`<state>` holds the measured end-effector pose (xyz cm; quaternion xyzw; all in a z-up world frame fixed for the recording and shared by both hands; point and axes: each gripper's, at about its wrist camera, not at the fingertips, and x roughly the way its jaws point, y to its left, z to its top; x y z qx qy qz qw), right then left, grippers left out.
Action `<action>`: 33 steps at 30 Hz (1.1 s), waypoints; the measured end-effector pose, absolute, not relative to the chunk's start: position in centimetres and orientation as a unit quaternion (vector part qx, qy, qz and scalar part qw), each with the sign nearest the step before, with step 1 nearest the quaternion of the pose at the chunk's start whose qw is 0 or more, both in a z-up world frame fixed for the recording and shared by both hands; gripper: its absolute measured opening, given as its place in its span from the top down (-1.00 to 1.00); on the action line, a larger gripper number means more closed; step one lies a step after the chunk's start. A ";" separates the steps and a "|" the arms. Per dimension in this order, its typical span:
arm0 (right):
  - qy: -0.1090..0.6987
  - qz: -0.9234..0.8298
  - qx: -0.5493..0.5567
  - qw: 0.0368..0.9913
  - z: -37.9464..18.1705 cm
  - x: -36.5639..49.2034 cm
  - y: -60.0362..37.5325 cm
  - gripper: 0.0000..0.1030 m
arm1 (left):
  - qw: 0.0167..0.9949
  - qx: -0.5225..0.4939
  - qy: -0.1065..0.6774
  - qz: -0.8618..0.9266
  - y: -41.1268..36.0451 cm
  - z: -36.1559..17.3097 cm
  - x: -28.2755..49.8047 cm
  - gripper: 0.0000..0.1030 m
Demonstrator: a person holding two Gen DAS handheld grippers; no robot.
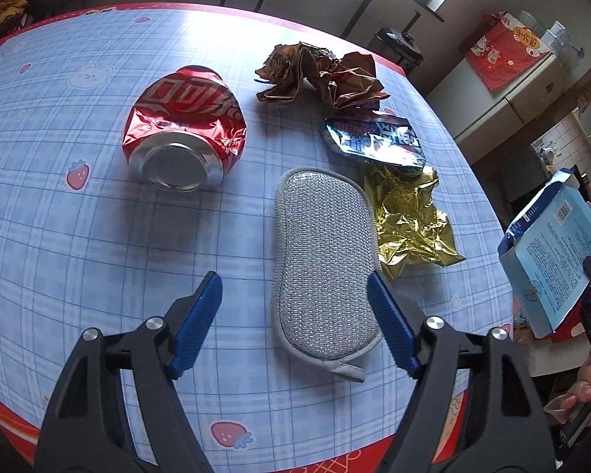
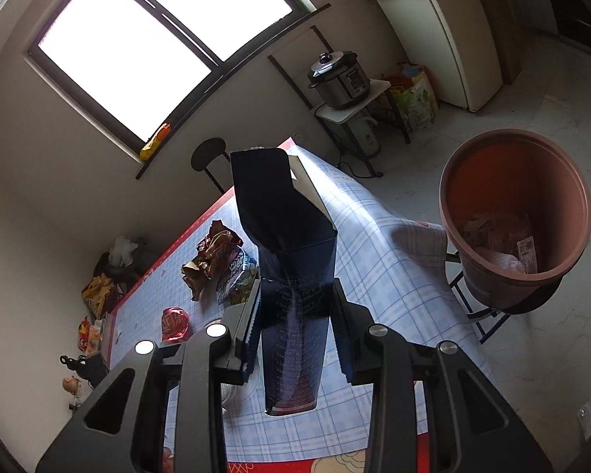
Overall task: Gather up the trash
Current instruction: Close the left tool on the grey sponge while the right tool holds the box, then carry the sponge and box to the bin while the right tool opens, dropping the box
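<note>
On the blue plaid table [image 1: 78,236] lie a crushed red cola can [image 1: 185,118], a crumpled brown wrapper [image 1: 319,75], a blue-silver wrapper [image 1: 374,140] and a gold foil wrapper [image 1: 409,220]. A grey scrub sponge [image 1: 323,252] lies lengthwise just ahead. My left gripper [image 1: 293,287] hangs open over the sponge's near half; its right finger overlaps the sponge's edge and its left finger stands well clear. My right gripper [image 2: 295,287] is shut on a dented blue carton [image 2: 291,276], held up in the air beyond the table's right edge, also visible as the carton [image 1: 551,256].
A brown round bin [image 2: 516,213] with some trash inside stands on a frame right of the table. A black stool [image 2: 209,153] is at the far end. A cooker on a small stand [image 2: 341,79] and a fridge [image 2: 465,35] line the wall. A hand [image 1: 587,386] shows at the right.
</note>
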<state>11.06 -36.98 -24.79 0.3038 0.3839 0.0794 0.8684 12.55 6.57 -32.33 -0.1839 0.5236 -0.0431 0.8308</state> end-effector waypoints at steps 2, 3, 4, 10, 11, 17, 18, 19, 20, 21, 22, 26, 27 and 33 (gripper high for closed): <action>0.386 0.074 0.303 0.868 -24.8 10.9 -37.4 0.36 | 0.823 -0.184 0.535 -0.047 6.2 -33.5 13.3 -0.13; 0.387 0.071 0.302 0.868 -24.8 10.8 -37.7 0.35 | 0.820 -0.186 0.538 -0.049 6.0 -33.9 13.5 -0.10; 0.388 0.069 0.301 0.868 -24.8 10.7 -38.0 0.36 | 0.819 -0.186 0.540 -0.050 5.8 -34.3 13.8 -0.10; 0.389 0.060 0.294 0.871 -24.6 10.1 -39.2 0.36 | 0.817 -0.203 0.538 -0.034 5.8 -36.0 14.7 0.10; 0.389 0.059 0.292 0.872 -24.5 10.1 -39.3 0.36 | 0.819 -0.206 0.534 -0.034 5.9 -36.1 14.9 0.13; 0.393 0.054 0.287 0.872 -24.5 9.7 -39.7 0.35 | 0.819 -0.220 0.528 -0.051 6.3 -36.4 16.6 0.11; 0.394 0.052 0.287 0.872 -24.5 9.7 -39.7 0.35 | 0.821 -0.216 0.526 -0.059 6.1 -36.4 16.9 0.07; 0.395 0.051 0.287 0.871 -24.6 9.6 -39.7 0.35 | 0.823 -0.210 0.524 -0.066 5.9 -36.3 17.1 0.00; 0.396 0.051 0.289 0.870 -24.7 9.6 -39.7 0.35 | 0.824 -0.204 0.523 -0.071 5.6 -36.3 17.4 -0.05; 0.397 0.050 0.289 0.870 -24.8 9.5 -39.6 0.35 | 0.826 -0.199 0.522 -0.074 5.4 -36.3 17.6 -0.07; 0.397 0.050 0.290 0.869 -24.9 9.5 -39.6 0.35 | 0.828 -0.193 0.521 -0.075 5.2 -36.3 17.8 -0.07; 0.401 0.052 0.294 0.866 -25.1 9.5 -39.3 0.35 | 0.825 -0.201 0.524 -0.070 5.1 -36.4 18.5 0.32; 0.400 0.053 0.294 0.866 -25.0 9.6 -39.2 0.35 | 0.823 -0.211 0.523 -0.069 5.3 -36.2 18.3 0.41; 0.381 0.065 0.296 0.873 -24.0 9.8 -39.2 0.35 | 0.856 -0.161 0.488 -0.065 4.4 -32.2 16.9 0.70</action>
